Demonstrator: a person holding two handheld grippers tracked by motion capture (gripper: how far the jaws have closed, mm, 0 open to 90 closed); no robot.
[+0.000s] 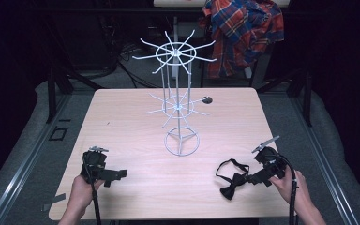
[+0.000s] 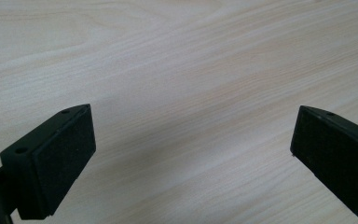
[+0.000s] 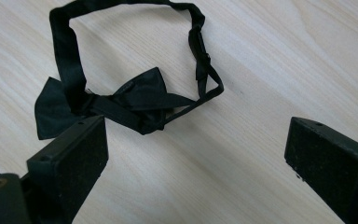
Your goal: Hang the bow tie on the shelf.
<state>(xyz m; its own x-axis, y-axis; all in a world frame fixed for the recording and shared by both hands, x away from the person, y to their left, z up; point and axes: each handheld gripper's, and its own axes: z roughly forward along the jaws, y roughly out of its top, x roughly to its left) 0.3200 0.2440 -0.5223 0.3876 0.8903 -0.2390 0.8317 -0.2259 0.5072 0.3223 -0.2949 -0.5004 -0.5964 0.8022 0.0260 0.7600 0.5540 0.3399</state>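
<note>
a black fabric bow tie with its thin neck strap looped (image 1: 232, 178) lies flat on the pale wood-grain table (image 1: 136, 122), near the front right edge. the right tongs (image 1: 249, 178) sit just beside it with jaws spread wide and nothing between them; in the right gripper view the bow tie (image 3: 135, 100) lies ahead of the jaws, nearer the left one. the left tongs (image 1: 117, 174) rest at the front left, also wide apart over bare wood, well apart from the tie. a white wire two-tier rack with radiating hooks (image 1: 178, 101) stands mid-table.

risks, as i judge them: closing off-centre could catch only the thin strap, letting the limp bow dangle and slip. pressing low might skid the fabric along the smooth wood. swinging the strap toward the light wire rack could snag a hook and tip it.
</note>
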